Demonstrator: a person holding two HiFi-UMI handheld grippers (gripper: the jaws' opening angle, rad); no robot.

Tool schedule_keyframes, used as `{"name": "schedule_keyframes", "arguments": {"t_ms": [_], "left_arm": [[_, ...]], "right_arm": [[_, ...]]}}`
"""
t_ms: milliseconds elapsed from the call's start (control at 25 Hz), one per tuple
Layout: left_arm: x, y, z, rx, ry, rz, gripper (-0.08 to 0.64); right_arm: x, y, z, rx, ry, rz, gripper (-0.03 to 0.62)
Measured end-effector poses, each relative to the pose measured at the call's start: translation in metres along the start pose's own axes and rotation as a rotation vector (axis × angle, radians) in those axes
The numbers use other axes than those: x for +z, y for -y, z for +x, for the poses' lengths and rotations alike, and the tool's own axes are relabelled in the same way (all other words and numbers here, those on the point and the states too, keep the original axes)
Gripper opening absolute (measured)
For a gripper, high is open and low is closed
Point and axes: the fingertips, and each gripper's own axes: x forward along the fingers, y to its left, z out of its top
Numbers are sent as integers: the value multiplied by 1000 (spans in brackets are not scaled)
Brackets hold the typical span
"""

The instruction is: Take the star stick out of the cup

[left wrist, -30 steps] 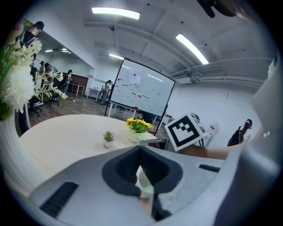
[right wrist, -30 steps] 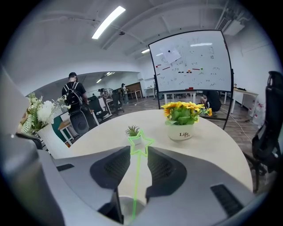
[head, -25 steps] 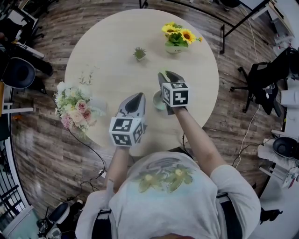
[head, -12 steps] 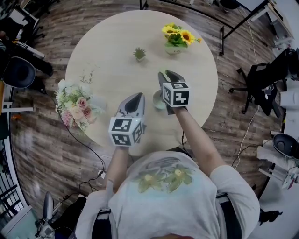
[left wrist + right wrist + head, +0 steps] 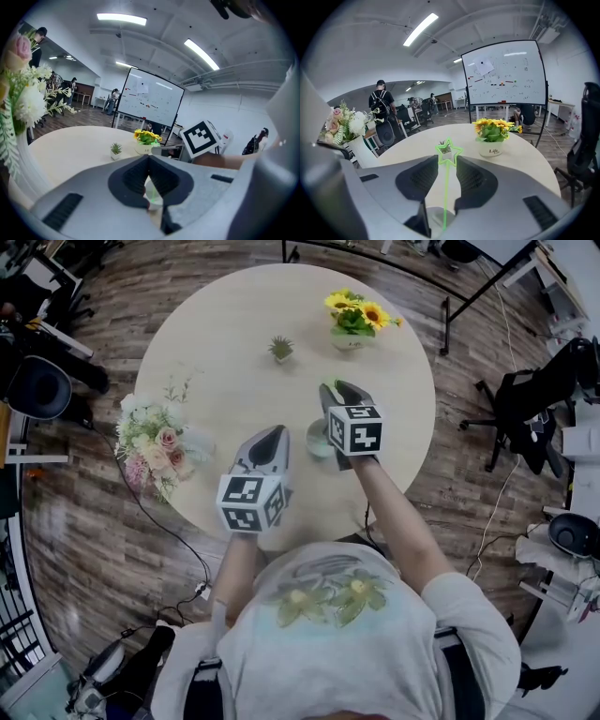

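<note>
On the round table stands a small pale cup, half hidden under my right gripper. The green star stick rises upright between the right gripper's jaws, its outline star at their tips. Those jaws stand apart, with a gap on each side of the thin stick. My left gripper hovers just left of the cup, jaws shut tip to tip on nothing. In the left gripper view the cup shows through the hollow behind the jaw tips.
A white pot of sunflowers stands at the table's far side, with a tiny potted succulent to its left. A bouquet sits at the left edge. Office chairs, a whiteboard and people stand around the table.
Both grippers hold the same places over the last second. Only the head view has drifted slightly.
</note>
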Motion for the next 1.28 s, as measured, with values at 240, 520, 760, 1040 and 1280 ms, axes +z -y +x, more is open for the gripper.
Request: {"name": "schedule_keyframes", "arguments": {"t_ms": [240,520,760,1040,1280], "left_arm": [[4,2,-6,7,14,4,2],[8,6,-17,14,30,15,2],[10,10,-27,17,45,18,2],[13,17,-36,16,63,32,2],[14,20,-44,22,76,37,2]], "right_arm": [[6,-2,-10,6,20,-5,132],[15,-8,-24,15,48,-12,132],[19,-13,-37,18,71,-15,132],[26,-19,-54,25,107,-12,132],[29,-23,-67,33,131,-16,132]]}}
